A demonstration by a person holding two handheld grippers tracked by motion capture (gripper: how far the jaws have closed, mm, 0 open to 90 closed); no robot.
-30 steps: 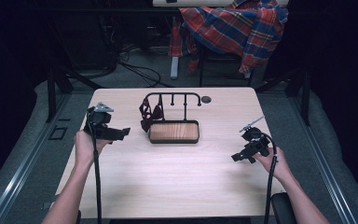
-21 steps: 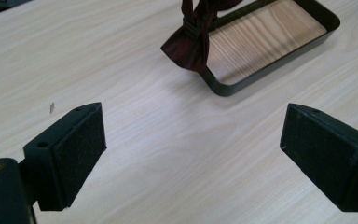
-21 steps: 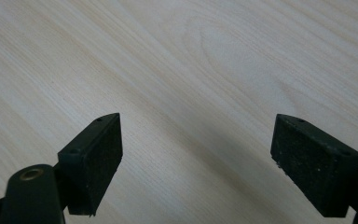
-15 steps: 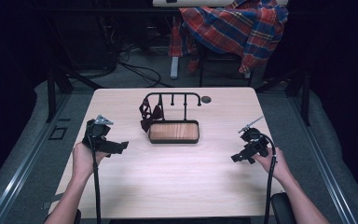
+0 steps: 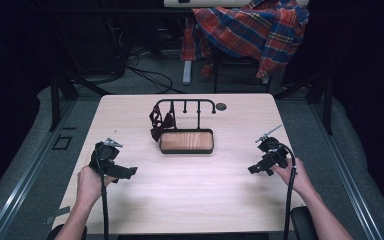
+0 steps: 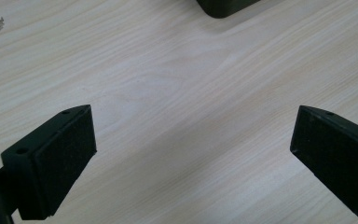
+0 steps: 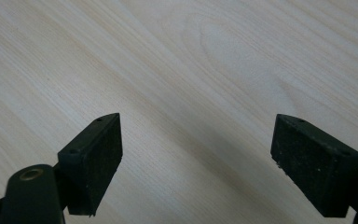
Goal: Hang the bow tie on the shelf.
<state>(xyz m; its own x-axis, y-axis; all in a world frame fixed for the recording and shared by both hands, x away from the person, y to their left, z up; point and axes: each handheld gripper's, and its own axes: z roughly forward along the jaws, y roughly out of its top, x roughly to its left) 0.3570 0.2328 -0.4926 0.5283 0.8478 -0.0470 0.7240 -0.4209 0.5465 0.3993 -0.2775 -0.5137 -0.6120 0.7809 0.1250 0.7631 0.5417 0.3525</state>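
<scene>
A black metal rack with hooks (image 5: 185, 104) stands at the middle back of the table on a wooden tray base (image 5: 186, 141). A dark red strap or bow (image 5: 159, 123) hangs from its left end. My left gripper (image 5: 125, 172) is held low over the left front of the table, open and empty; its jaws stand wide apart (image 6: 193, 158) over bare wood, with a corner of the tray base (image 6: 223, 5) at the top edge. My right gripper (image 5: 255, 169) hovers over the right front, also open and empty (image 7: 196, 158).
The light wooden table (image 5: 190, 195) has a small dark round hole (image 5: 221, 106) near its back right. Beyond the table a plaid cloth (image 5: 252, 27) hangs over a chair, with cables on the floor. Metal rails run along both sides.
My left gripper has drawn back toward the table's front edge and lowered. The right gripper has stayed in place.
</scene>
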